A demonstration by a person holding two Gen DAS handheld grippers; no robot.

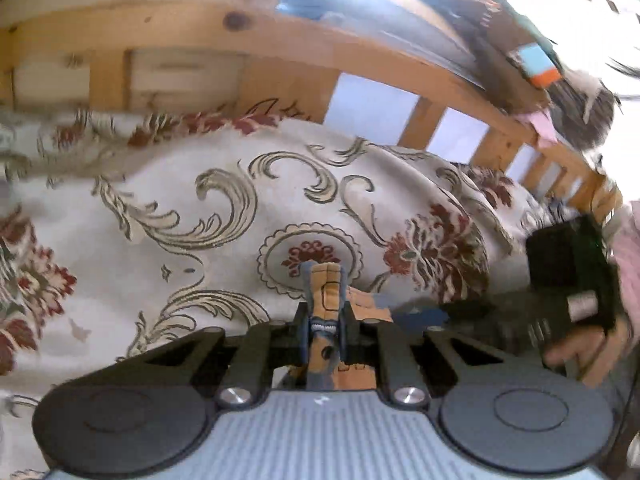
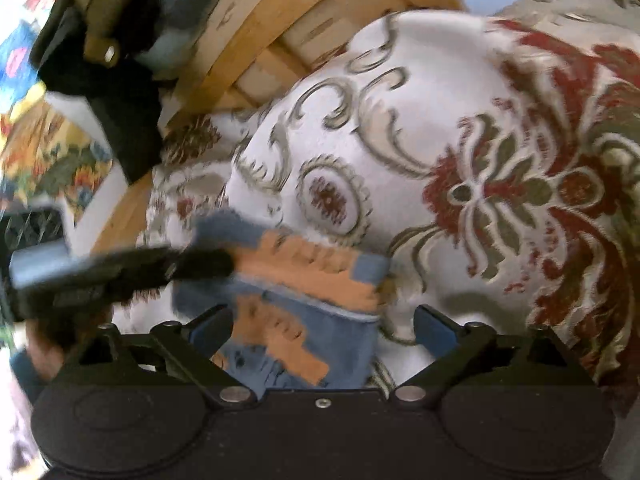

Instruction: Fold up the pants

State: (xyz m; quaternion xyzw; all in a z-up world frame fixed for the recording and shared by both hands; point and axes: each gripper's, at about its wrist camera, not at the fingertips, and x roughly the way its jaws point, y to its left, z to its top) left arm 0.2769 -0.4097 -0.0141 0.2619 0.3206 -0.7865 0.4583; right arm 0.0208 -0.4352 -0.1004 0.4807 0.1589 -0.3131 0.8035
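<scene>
The small blue-and-orange fabric pants [image 2: 304, 304] lie on the floral bedspread [image 1: 224, 216], soft, light and limp. The left gripper [image 1: 323, 320] pinches a bunched edge; the right gripper [image 2: 324, 332] hovers wide open, empty. Hems probably grip best.

Our left gripper [image 1: 323, 312] has black linkage arms with silver pivot screws, two round black housings, and a ribbed grey plate between them. Our right gripper [image 2: 323, 326] is all black, with blue pads [image 2: 434, 330] inside its fingers, silver pivots, and one small screw centred behind them.
</scene>
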